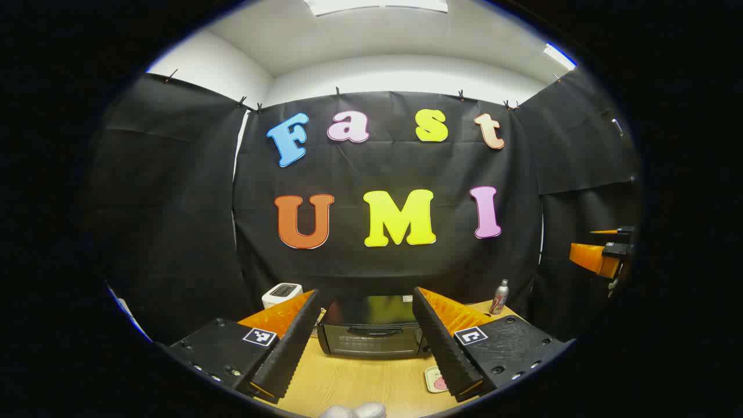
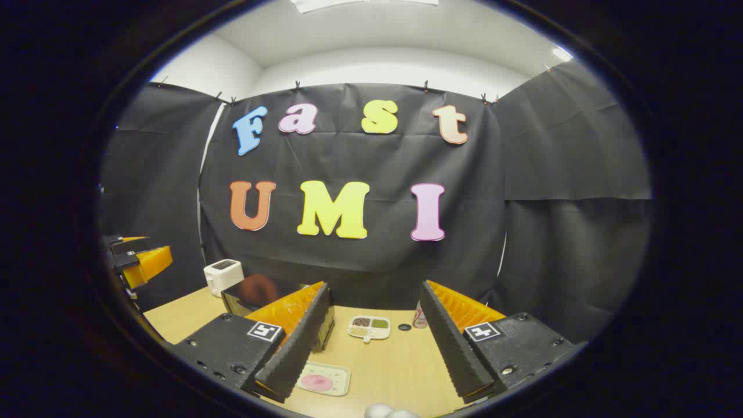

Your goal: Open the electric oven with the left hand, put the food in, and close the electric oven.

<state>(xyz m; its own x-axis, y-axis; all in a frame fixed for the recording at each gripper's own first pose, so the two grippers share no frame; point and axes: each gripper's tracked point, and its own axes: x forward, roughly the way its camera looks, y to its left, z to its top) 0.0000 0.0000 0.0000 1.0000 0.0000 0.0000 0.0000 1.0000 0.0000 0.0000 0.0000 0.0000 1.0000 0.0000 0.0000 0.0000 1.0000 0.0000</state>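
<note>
The black electric oven (image 1: 371, 332) stands on the wooden table (image 1: 360, 377) straight ahead in the left gripper view, its door closed and its handle facing me. My left gripper (image 1: 365, 294) is open, its fingers framing the oven from a short distance. A small tray with pink food (image 2: 322, 380) lies on the table just right of the oven (image 2: 252, 293); in the left gripper view the food tray (image 1: 435, 378) is partly behind a finger. My right gripper (image 2: 374, 285) is open and holds nothing. Each gripper also appears off to the side in the other's view.
A white toaster (image 1: 281, 294) sits left of the oven at the back. A metal can (image 1: 500, 297) stands at the back right. A white divided dish (image 2: 369, 327) and a small dark disc (image 2: 404, 327) lie behind the food tray. Black cloth walls enclose the table.
</note>
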